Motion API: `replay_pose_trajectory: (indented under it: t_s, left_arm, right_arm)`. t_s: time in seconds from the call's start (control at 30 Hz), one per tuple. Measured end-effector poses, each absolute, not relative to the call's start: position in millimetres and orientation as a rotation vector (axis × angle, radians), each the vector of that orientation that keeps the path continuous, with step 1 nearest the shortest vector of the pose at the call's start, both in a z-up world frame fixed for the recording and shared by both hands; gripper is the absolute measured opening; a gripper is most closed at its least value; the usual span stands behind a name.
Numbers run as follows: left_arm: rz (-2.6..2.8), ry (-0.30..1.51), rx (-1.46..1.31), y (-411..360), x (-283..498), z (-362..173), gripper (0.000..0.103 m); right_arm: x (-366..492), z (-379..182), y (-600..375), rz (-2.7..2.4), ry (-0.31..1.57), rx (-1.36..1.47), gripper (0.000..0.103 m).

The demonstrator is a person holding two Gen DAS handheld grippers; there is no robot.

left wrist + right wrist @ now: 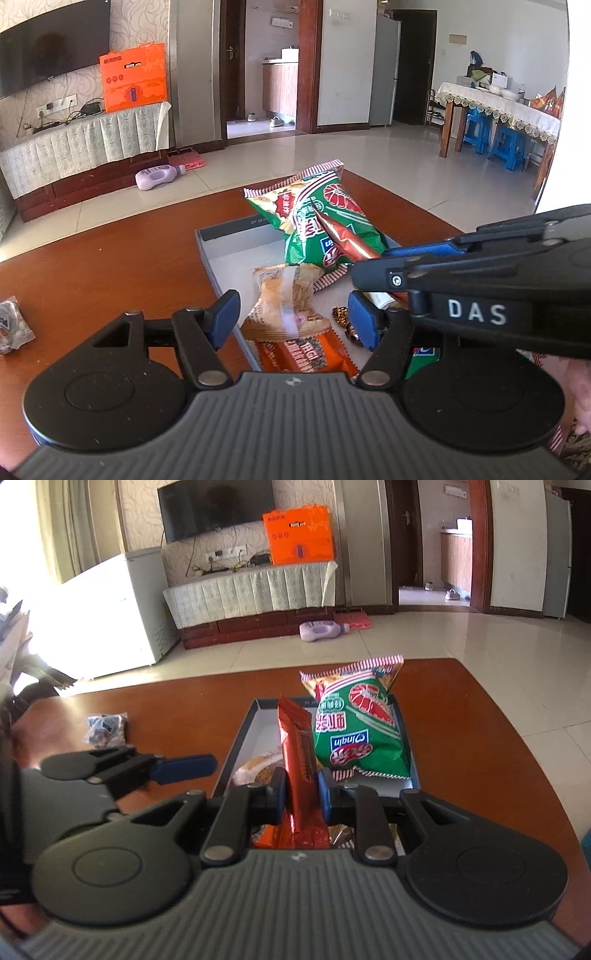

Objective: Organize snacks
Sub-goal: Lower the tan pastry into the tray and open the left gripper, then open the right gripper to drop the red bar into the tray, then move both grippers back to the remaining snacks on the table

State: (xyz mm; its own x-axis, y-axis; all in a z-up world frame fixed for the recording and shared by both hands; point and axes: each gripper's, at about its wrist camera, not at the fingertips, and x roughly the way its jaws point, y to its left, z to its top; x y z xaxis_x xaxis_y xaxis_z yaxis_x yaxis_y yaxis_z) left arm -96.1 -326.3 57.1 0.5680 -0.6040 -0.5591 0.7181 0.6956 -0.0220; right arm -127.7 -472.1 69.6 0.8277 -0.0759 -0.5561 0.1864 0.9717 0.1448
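Observation:
A grey tray (218, 258) (236, 738) sits on the brown table and holds a green shrimp-chip bag (317, 206) (358, 723), a tan pastry packet (284, 306) (255, 766) and an orange-wrapped bar (306, 358). My left gripper (293, 321) hangs open over the tray's near end. The pastry packet lies between its fingers, untouched. One left finger (184, 768) shows in the right wrist view. My right gripper (301, 794) (373, 258) is shut on a red foil bar (297, 746) (343, 236), held on edge above the tray beside the green bag.
A small clear candy packet (13, 325) (105, 729) lies on the table (110, 251) left of the tray. A small brown-wrapped candy (340, 314) lies in the tray. Beyond the table's far edge are tiled floor, a purple bottle (321, 631) and a TV cabinet (251, 594).

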Motion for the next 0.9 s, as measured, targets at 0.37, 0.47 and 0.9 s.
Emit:
replay_pose_trajectory:
  t_s: [0.37,0.47,0.9]
  left_arm:
    - [-0.776,0.572,0.223,-308,-101,61,0.073]
    - [-0.771,0.569,0.215,-301,-103,64,0.073]
    - [-0.504,0.535,0.153,-201,-65,84,0.073]
  right_arm:
    - [-130,68,-471,-0.150,0.585,0.210,0.048]
    - [-136,74,-470,-0.146,0.553,0.204,0.049]
    - [-131,93,-435,-0.034,0.424,0.237,0.048]
